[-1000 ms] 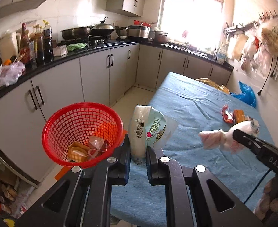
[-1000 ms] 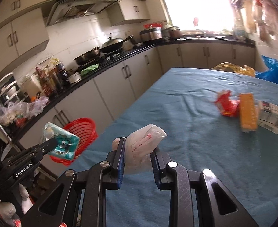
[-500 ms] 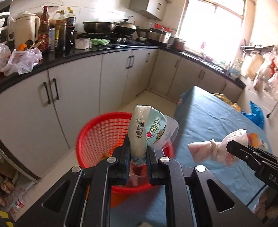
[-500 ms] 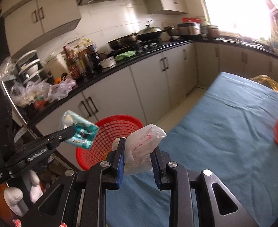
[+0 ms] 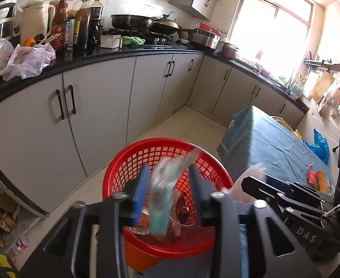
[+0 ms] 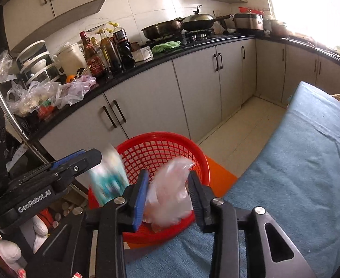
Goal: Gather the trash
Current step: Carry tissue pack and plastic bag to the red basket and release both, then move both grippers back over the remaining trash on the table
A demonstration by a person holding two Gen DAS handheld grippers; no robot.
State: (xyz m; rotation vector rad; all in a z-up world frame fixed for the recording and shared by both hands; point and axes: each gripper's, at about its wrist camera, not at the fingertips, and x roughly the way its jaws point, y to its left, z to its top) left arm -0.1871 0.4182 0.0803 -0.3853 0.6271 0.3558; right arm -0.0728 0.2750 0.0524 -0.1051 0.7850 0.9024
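A red mesh basket (image 5: 132, 166) (image 6: 160, 146) stands on the floor beside the blue-clothed table (image 6: 309, 166). My left gripper (image 5: 167, 190) is open over it; a teal and white snack wrapper (image 5: 163, 199) falls, blurred, between its jaws, and also shows in the right wrist view (image 6: 109, 176). My right gripper (image 6: 167, 194) is open over the basket's near rim; a clear plastic bag (image 6: 170, 197) drops, blurred, between its jaws. Earlier trash lies in the basket bottom.
Grey cabinets (image 5: 95, 106) under a black counter with bottles (image 5: 81, 23), bags and pans run along the left. An orange stool (image 6: 218, 173) stands under the basket. More wrappers (image 5: 316, 178) lie on the table's far end. Tiled floor lies between cabinets and table.
Both grippers moved over the basket and opened. The snack wrapper and the plastic bag left the jaws and are falling into the basket.
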